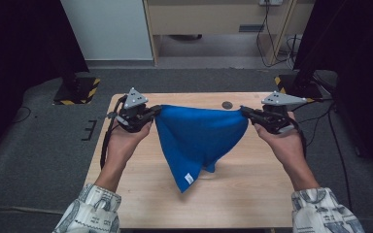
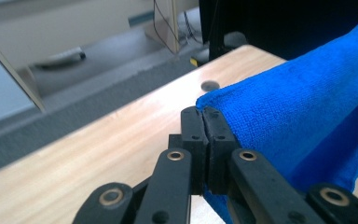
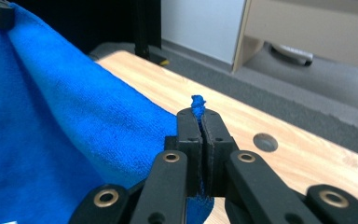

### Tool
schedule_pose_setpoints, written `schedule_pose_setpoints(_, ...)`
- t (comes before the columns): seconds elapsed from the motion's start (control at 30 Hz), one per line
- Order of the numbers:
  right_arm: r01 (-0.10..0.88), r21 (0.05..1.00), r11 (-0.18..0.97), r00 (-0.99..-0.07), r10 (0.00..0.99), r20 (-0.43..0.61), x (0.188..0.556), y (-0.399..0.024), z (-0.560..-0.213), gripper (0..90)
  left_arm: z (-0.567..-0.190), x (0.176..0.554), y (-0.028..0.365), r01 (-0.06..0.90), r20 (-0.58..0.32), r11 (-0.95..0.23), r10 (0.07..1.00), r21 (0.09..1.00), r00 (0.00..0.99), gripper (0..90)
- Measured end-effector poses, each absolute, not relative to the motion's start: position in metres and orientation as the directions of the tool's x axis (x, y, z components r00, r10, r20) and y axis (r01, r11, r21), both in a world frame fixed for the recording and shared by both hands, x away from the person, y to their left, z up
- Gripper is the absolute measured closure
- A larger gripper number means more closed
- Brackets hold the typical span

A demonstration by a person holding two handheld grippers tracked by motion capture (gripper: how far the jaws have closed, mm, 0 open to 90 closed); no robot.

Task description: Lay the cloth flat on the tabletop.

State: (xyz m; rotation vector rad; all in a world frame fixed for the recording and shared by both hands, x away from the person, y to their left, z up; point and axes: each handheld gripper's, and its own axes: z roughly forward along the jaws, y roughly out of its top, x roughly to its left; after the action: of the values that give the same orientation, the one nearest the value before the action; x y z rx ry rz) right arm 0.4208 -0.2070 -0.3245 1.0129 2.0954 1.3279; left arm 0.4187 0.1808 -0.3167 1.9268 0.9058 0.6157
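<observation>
A blue cloth (image 1: pixel 199 138) hangs stretched between my two grippers above the wooden table (image 1: pixel 252 189). Its lower part droops to a point with a small white tag (image 1: pixel 188 178) near the table's front. My left gripper (image 1: pixel 158 109) is shut on the cloth's left corner. In the left gripper view its jaws (image 2: pixel 204 113) pinch the cloth (image 2: pixel 298 116) edge. My right gripper (image 1: pixel 243 110) is shut on the right corner. The right gripper view has a tuft of cloth (image 3: pixel 197 101) poking out above the closed jaws (image 3: pixel 198 115).
A dark round hole (image 1: pixel 227 105) sits in the table near its far edge. Black stand bases with yellow-striped tape (image 1: pixel 77 90) stand on the grey floor past both far corners. Cables (image 1: pixel 272 39) and pale furniture (image 1: pixel 213 19) lie further back.
</observation>
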Motion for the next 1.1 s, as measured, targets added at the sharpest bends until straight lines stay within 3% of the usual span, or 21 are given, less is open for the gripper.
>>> schedule_pose_setpoints(0.73, 0.492, 0.833, 0.255, -0.559, 0.825, 0.077, 0.515, -0.198, -0.394, 86.5, -0.383, 0.510, 0.171, 0.453, 0.057, -0.375, 0.817, 0.809, 0.574, 86.9)
schedule_pose_setpoints(0.77, 0.497, 0.831, 0.250, -0.548, 0.833, 0.077, 0.519, -0.196, -0.396, 82.4, -0.386, 0.514, 0.169, 0.454, 0.079, -0.390, 0.821, 0.801, 0.566, 82.2)
schedule_pose_setpoints(0.83, 0.498, 0.832, 0.245, -0.526, 0.848, 0.065, 0.524, -0.193, -0.401, 72.0, -0.392, 0.521, 0.167, 0.474, 0.093, -0.398, 0.833, 0.785, 0.546, 61.9)
schedule_pose_setpoints(0.93, 0.505, 0.822, 0.263, -0.522, 0.851, 0.048, 0.526, -0.186, -0.407, 58.3, -0.399, 0.525, 0.168, 0.528, 0.090, -0.402, 0.850, 0.748, 0.519, 46.7)
schedule_pose_setpoints(1.0, 0.511, 0.815, 0.271, -0.527, 0.849, 0.048, 0.525, -0.182, -0.409, 49.3, -0.400, 0.522, 0.171, 0.532, 0.071, -0.375, 0.860, 0.759, 0.506, 43.2)
schedule_pose_setpoints(1.1, 0.522, 0.804, 0.283, -0.528, 0.848, 0.044, 0.522, -0.181, -0.411, 45.0, -0.401, 0.518, 0.174, 0.532, 0.080, -0.378, 0.863, 0.758, 0.499, 40.4)
